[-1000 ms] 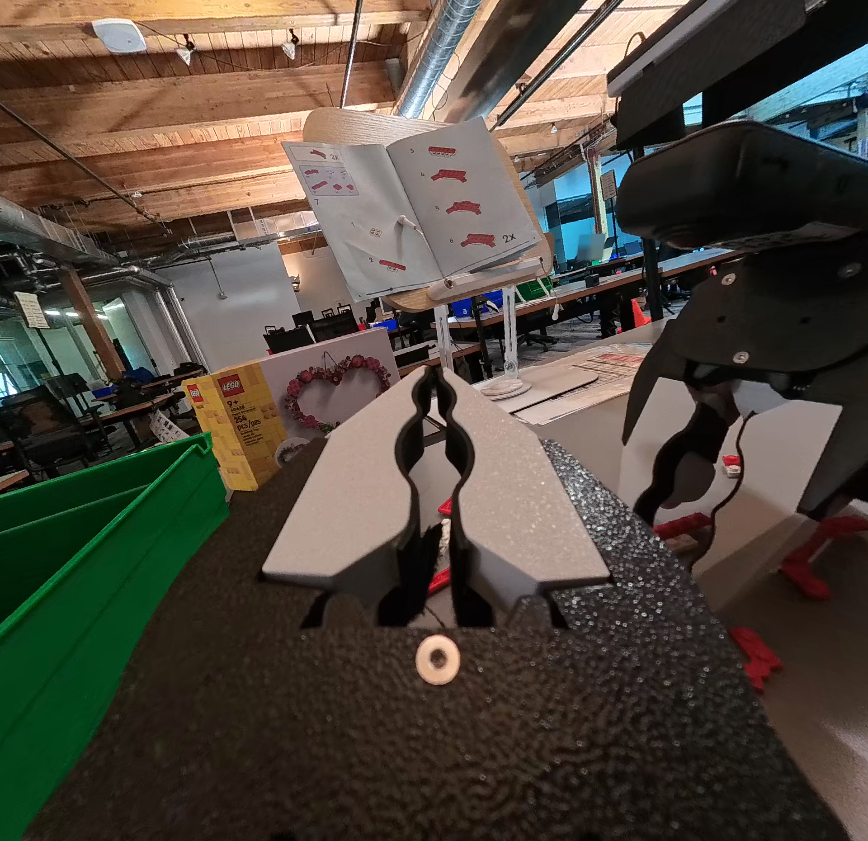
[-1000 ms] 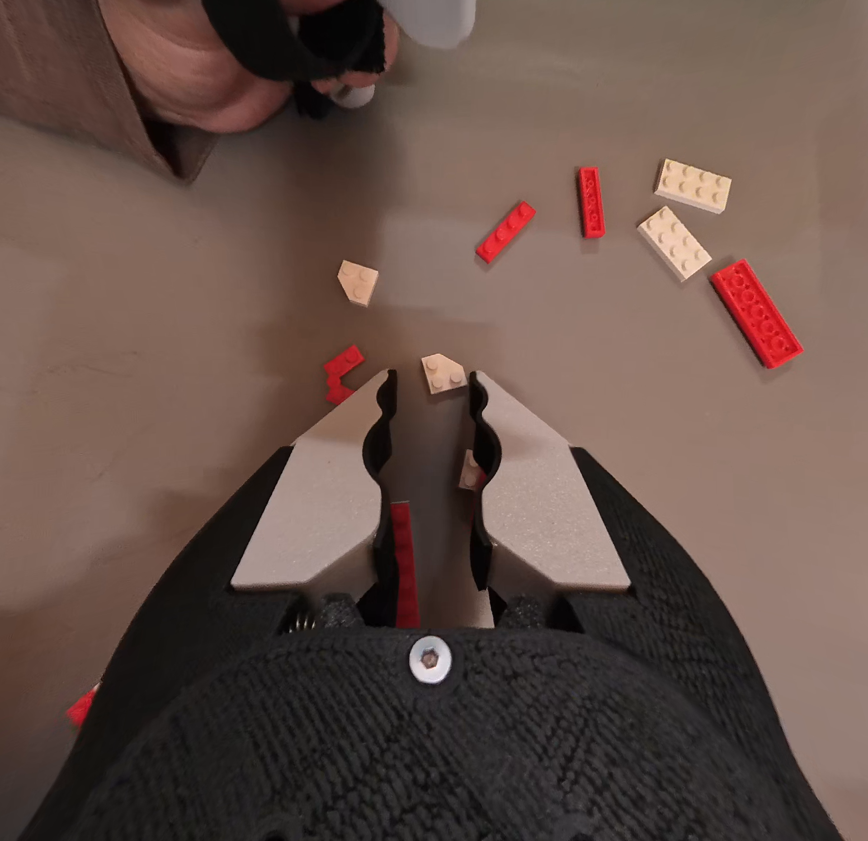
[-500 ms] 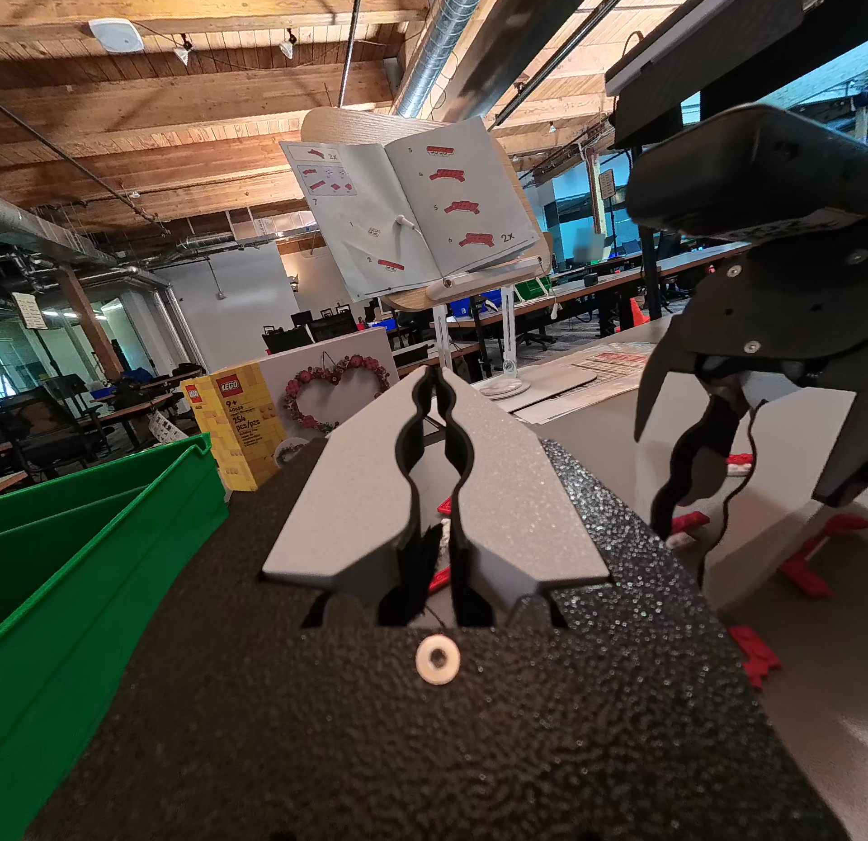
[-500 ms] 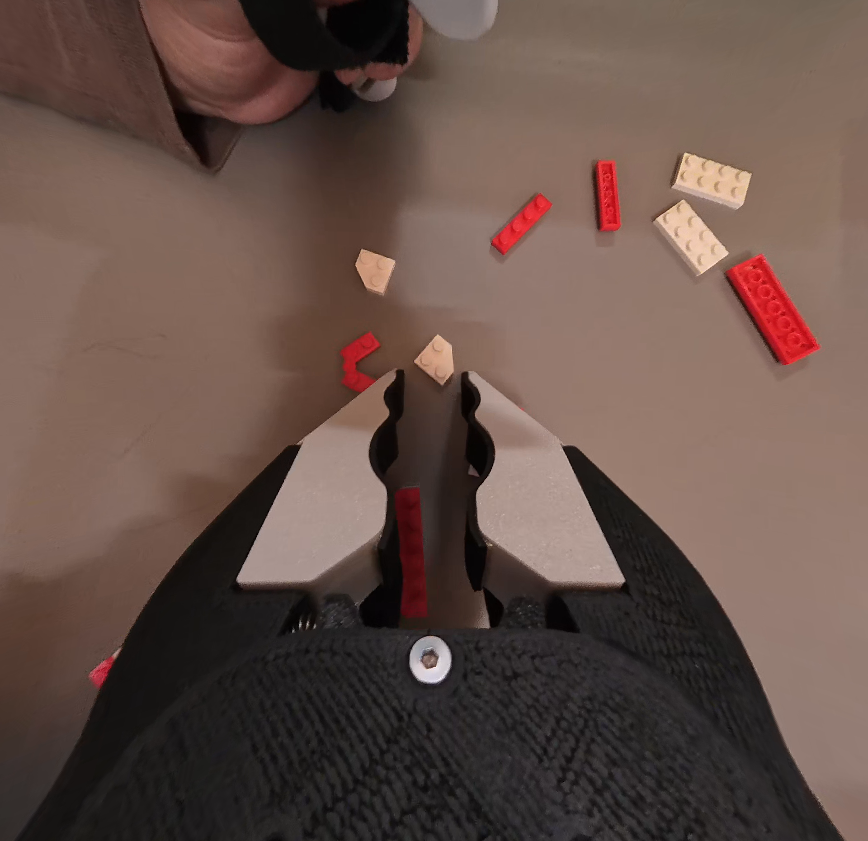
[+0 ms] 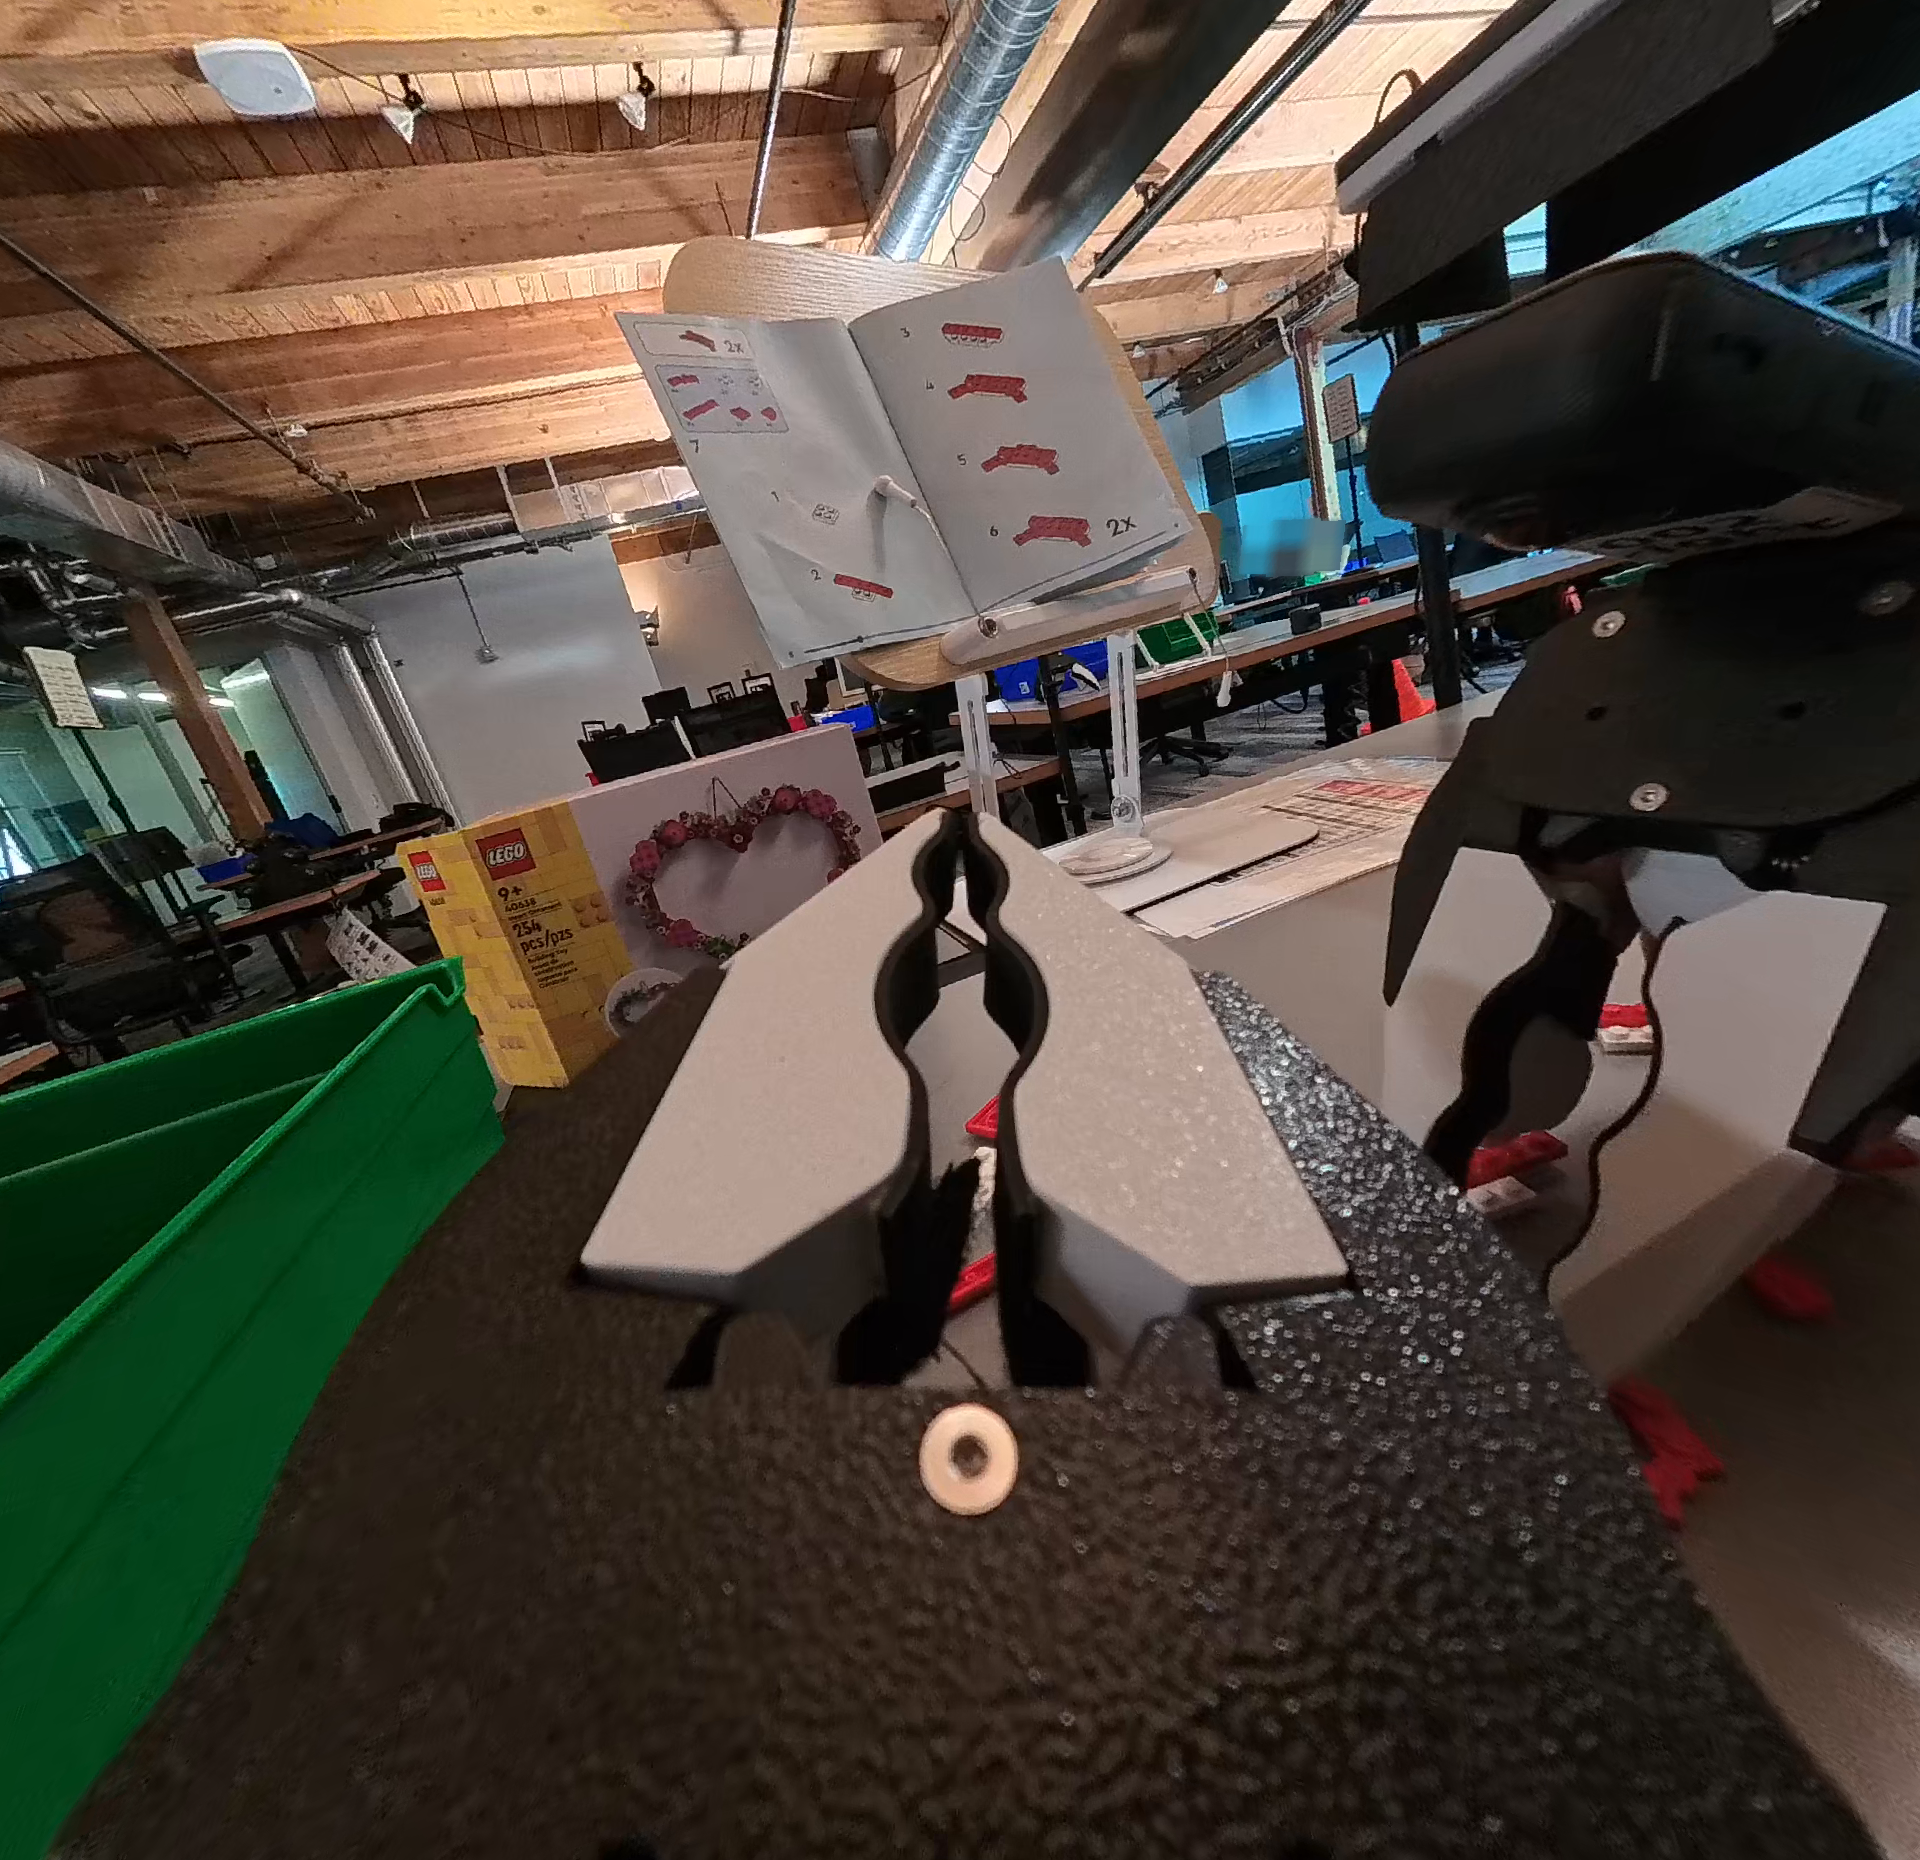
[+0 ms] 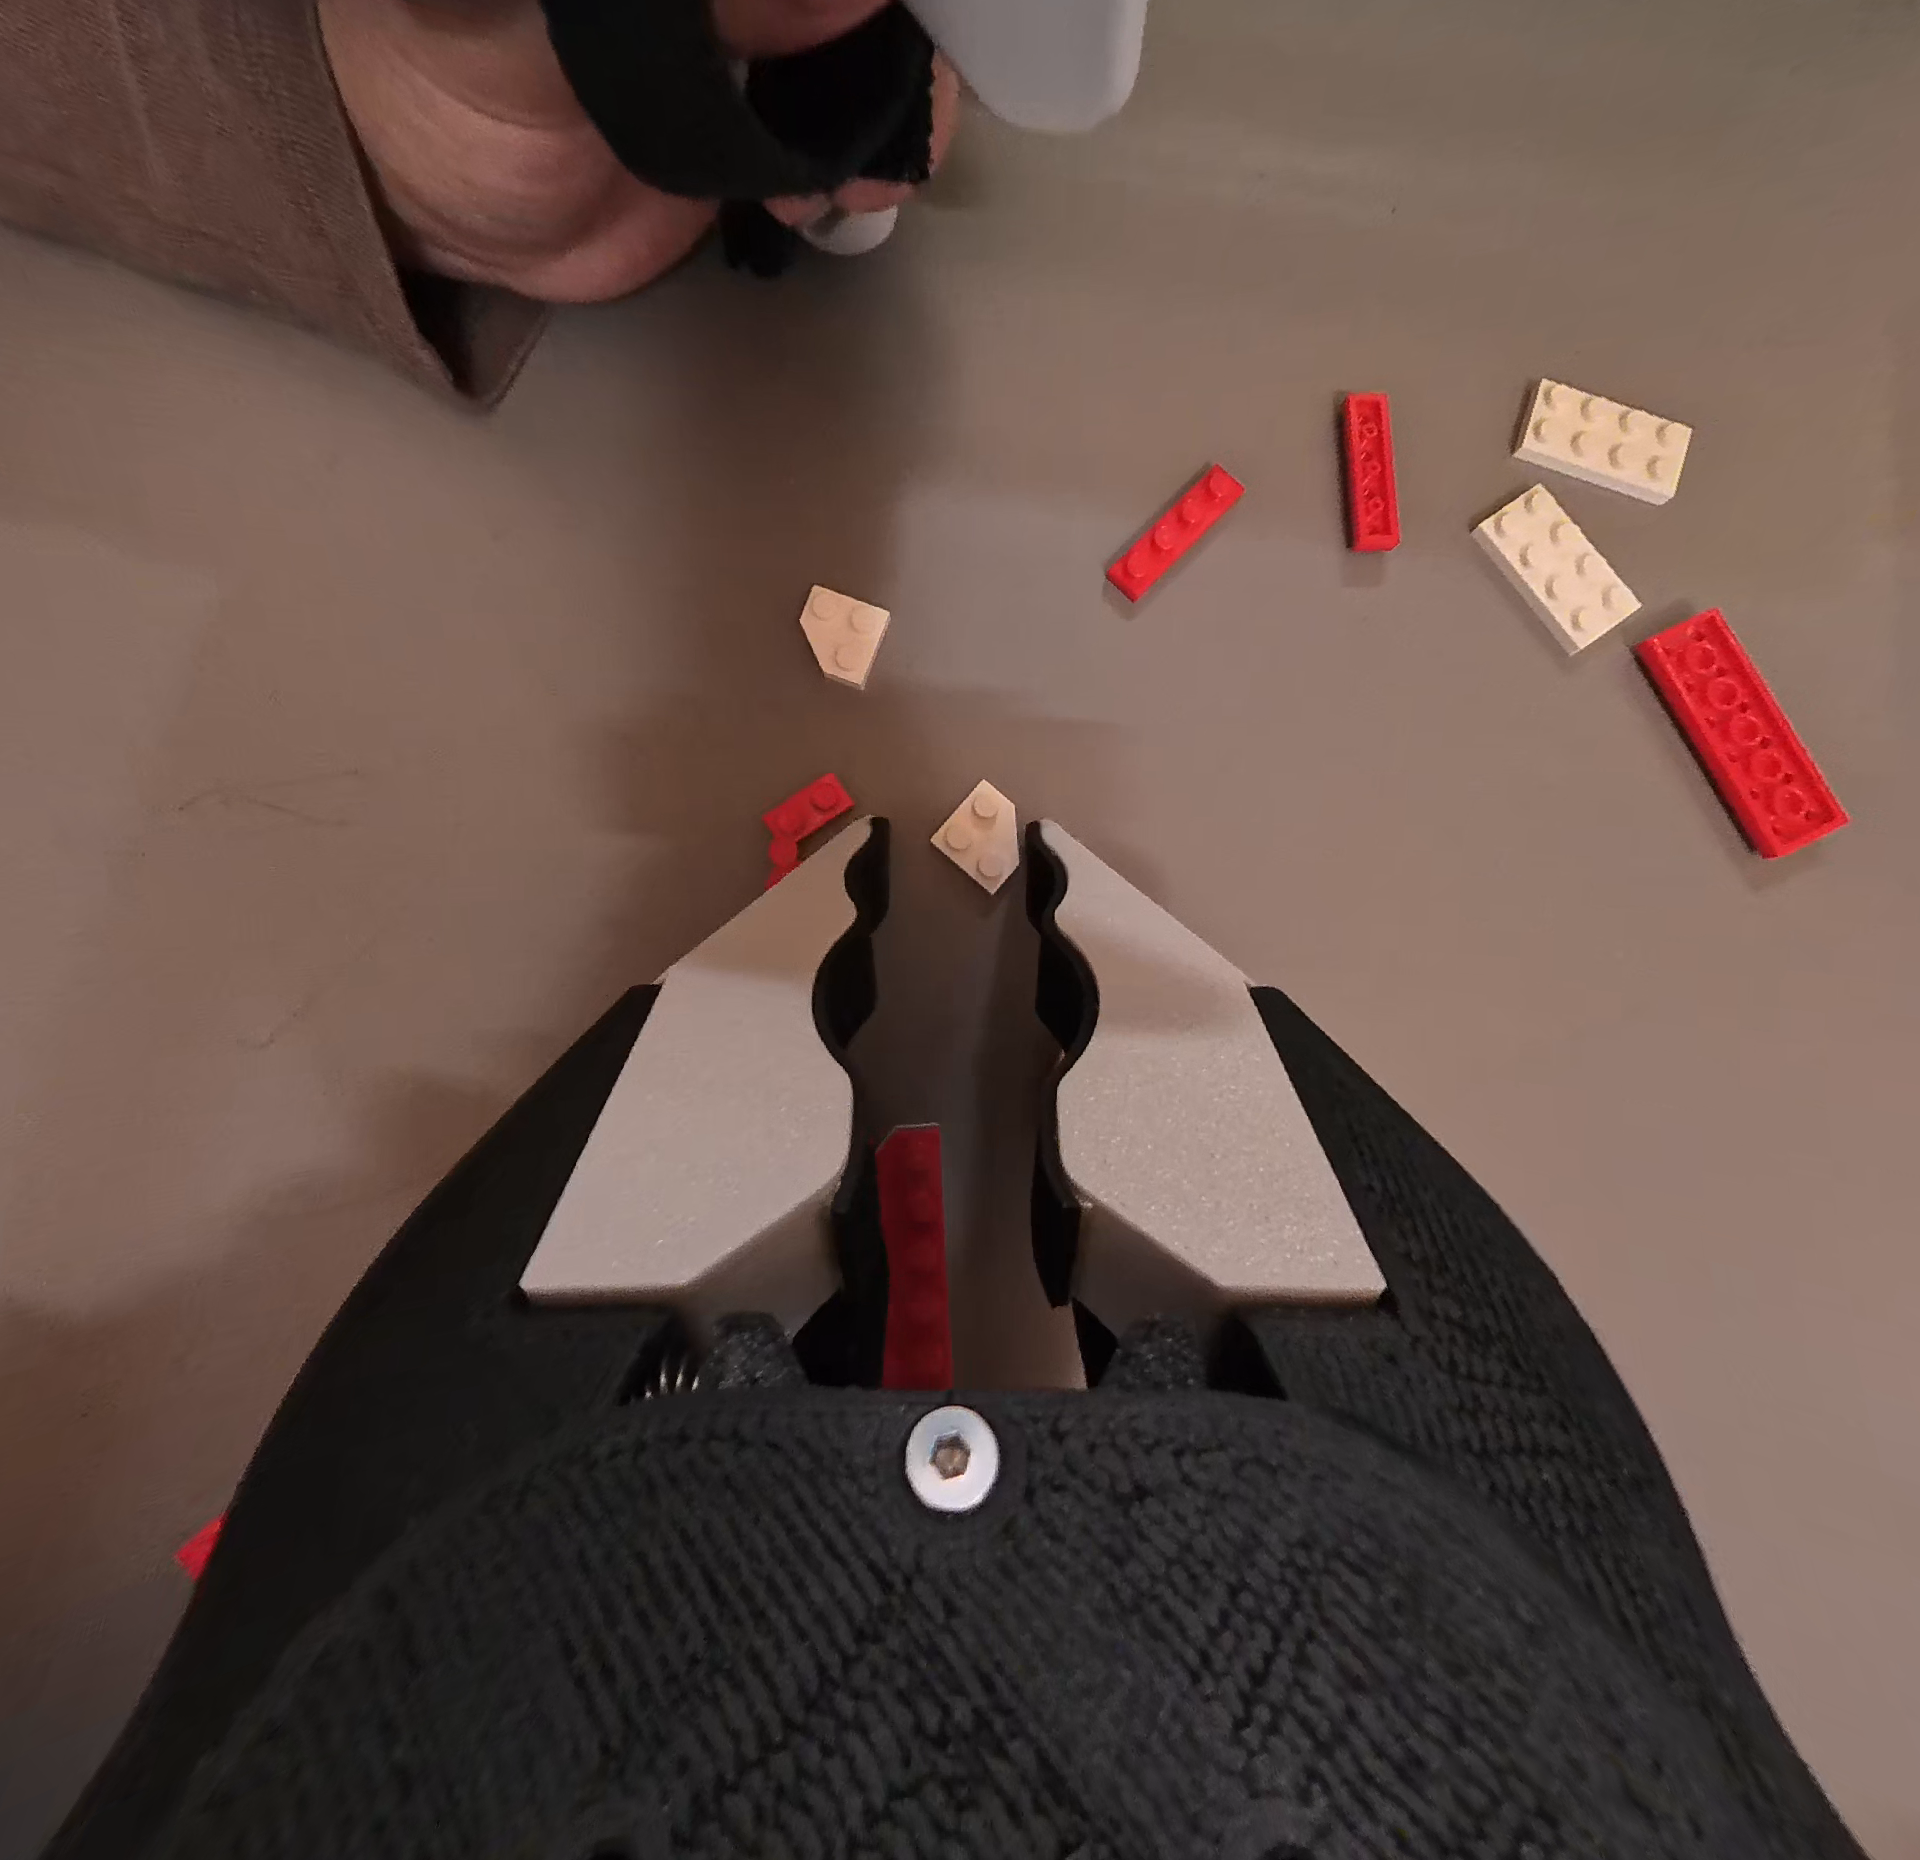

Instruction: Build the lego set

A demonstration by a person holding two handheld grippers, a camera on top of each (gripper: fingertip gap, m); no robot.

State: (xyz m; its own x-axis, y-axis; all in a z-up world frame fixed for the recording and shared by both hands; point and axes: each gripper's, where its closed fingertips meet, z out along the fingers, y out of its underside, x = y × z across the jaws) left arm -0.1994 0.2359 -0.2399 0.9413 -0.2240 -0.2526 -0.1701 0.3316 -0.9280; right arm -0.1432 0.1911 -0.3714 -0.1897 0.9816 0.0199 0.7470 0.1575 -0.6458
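Note:
My right gripper point(image 6: 956, 839) points down at the grey table point(image 6: 416, 979). It is open, with a tan wedge plate point(image 6: 977, 834) lying on the table between its fingertips, close to the right one. A red plate point(image 6: 914, 1270) shows through the gap farther back, under the gripper. A red corner plate point(image 6: 805, 813) lies just left of the left fingertip. A second tan wedge plate point(image 6: 845, 631) lies beyond. My left gripper point(image 5: 964, 834) is shut and empty, held level above the table. The right gripper also shows in the left wrist view point(image 5: 1507, 1208), at the right.
Two red narrow plates point(image 6: 1174, 532) point(image 6: 1369, 470), two tan plates point(image 6: 1602, 439) point(image 6: 1553, 567) and a long red plate point(image 6: 1740, 730) lie at the right. A hand point(image 6: 520, 169) is at top left. An open instruction booklet point(image 5: 904, 470), a set box point(image 5: 582, 927) and a green bin point(image 5: 208, 1187) stand behind. One gripper's finger ends stand about 15 centimetres off the other's.
The right gripper's jaws have narrowed a little around the tan wedge plate, which has turned on the table. The hand has come closer in the right wrist view. The left gripper stays shut.

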